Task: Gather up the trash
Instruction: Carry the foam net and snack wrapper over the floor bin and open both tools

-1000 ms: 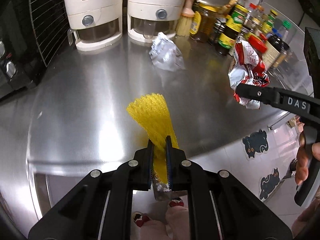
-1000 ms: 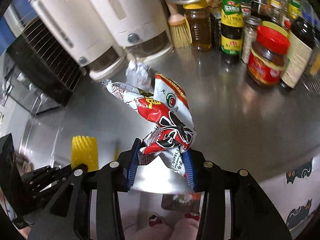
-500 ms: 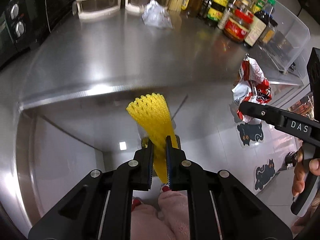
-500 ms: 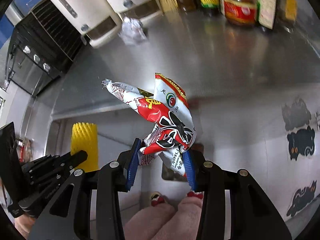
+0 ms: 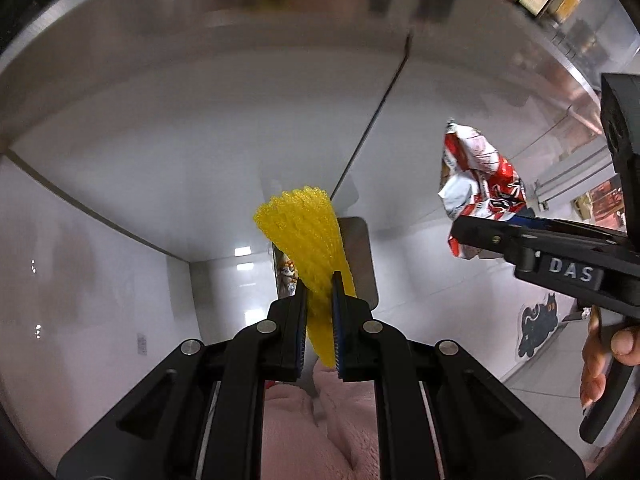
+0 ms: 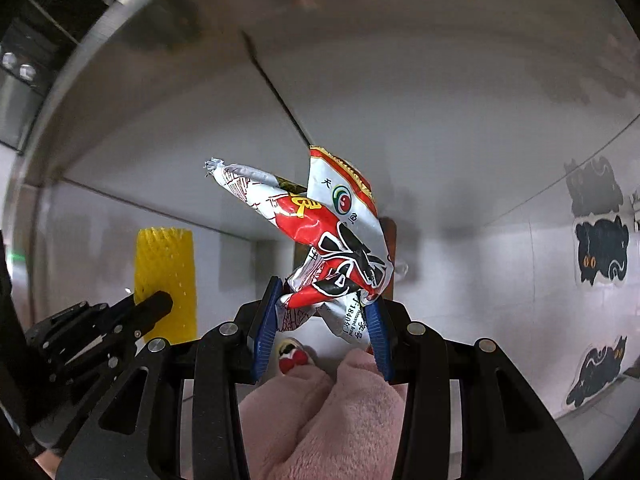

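Trash in both grips, below the counter [image 5: 168, 40] edge: yellow foam net [image 5: 308, 240] pinched upright in left gripper [image 5: 319, 312]; crumpled snack wrapper [image 6: 336, 236] clamped in right gripper [image 6: 320, 320]; bin not clearly seen, probably underneath.

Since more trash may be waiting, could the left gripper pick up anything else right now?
Probably not: the left gripper is shut on the yellow foam net, so nothing more fits between its jaws.

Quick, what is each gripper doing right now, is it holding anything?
Left gripper: closed on a yellow foam net.
Right gripper: closed on a crumpled red and white snack wrapper.
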Tool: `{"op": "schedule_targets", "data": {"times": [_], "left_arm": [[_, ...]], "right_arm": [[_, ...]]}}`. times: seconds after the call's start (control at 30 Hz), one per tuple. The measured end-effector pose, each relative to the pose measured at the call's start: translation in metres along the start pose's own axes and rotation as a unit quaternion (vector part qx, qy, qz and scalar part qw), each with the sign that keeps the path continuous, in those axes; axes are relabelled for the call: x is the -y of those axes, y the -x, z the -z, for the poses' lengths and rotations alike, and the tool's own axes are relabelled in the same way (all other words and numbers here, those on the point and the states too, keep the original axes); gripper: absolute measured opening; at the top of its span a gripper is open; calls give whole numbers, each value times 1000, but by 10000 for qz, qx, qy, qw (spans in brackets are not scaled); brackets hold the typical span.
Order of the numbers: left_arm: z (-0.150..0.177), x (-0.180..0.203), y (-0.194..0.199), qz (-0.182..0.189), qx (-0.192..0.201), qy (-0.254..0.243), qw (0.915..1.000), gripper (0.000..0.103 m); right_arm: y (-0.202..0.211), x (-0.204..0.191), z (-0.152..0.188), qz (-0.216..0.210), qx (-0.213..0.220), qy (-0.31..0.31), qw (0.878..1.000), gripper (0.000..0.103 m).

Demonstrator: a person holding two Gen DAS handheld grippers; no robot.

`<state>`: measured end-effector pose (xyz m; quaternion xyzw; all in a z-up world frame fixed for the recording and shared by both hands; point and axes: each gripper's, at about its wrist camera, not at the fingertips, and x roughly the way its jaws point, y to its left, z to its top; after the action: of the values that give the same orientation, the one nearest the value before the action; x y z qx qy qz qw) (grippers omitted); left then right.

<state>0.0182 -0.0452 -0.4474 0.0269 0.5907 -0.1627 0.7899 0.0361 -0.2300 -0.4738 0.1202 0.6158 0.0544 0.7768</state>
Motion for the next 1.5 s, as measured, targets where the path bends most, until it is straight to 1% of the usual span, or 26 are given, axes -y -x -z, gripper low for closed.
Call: {"op": "schedule_targets", "data": {"times": [0.13,0.23,0.4,0.5,0.57,0.7,0.73,0.77,0.83,0.9,0.97,1.0,1.07,1.1,1.17,1.23,1.27,1.33,1.37,1.43,1.5], "left_arm": [[-1,0,-36,83,-159,-53,9998,10],[-2,-1,-58,106,-255,-80,9996,10],[-2,-8,-89,132,-392,-31,9991,10],[0,-9,-104,159,-483,-44,9987,11],[1,-9,-113,178,-540,-29,9984,13],[0,-15,-122,263,-566,59,9980,17],[1,-16,-125,262,-570,59,9980,20],[0,-17,-126,257,-552,59,9981,25],[0,-17,-126,267,-547,86,9981,30],[-1,-18,-124,253,-528,120,9982,35],[-4,-20,-121,242,-492,136,9984,47],[-5,-20,-120,229,-485,133,9985,49],[-7,-22,-117,211,-465,131,9986,61],[-8,-24,-113,196,-444,126,9987,64],[-10,-25,-108,177,-425,131,9989,76],[-13,-24,-100,149,-392,131,9990,80],[-15,-24,-93,136,-364,131,9992,84],[-18,-22,-81,137,-301,137,9994,89],[-19,-21,-74,140,-264,141,9995,91],[-21,-21,-57,141,-159,154,9997,94],[-23,-22,-36,126,-8,165,9998,95]], "right_arm": [[-42,12,-5,-31,-280,-140,9995,42],[-62,18,-6,1,-363,-229,9991,42],[-93,27,-5,-80,-436,-417,9981,43],[-106,26,-8,-111,-473,-480,9977,46],[-108,26,-9,-132,-486,-514,9974,47],[-112,28,-16,-161,-483,-523,9973,54],[-112,28,-17,-148,-471,-510,9975,54],[-111,27,-15,-138,-456,-491,9977,57],[-111,23,-17,-113,-438,-471,9979,62],[-111,20,-16,-94,-405,-465,9981,64],[-107,17,-18,-47,-357,-463,9983,69],[-105,17,-18,-33,-338,-477,9983,70],[-100,17,-19,-5,-317,-506,9982,74],[-96,16,-20,12,-295,-527,9982,75],[-89,14,-21,55,-261,-564,9981,78],[-79,15,-21,95,-211,-598,9979,83],[-75,14,-22,112,-192,-617,9978,84],[-60,16,-23,116,-147,-663,9976,85],[-55,15,-21,116,-120,-677,9976,87],[-38,14,-19,117,-41,-694,9975,93],[-24,16,-19,74,-3,-719,9974,95]]}}
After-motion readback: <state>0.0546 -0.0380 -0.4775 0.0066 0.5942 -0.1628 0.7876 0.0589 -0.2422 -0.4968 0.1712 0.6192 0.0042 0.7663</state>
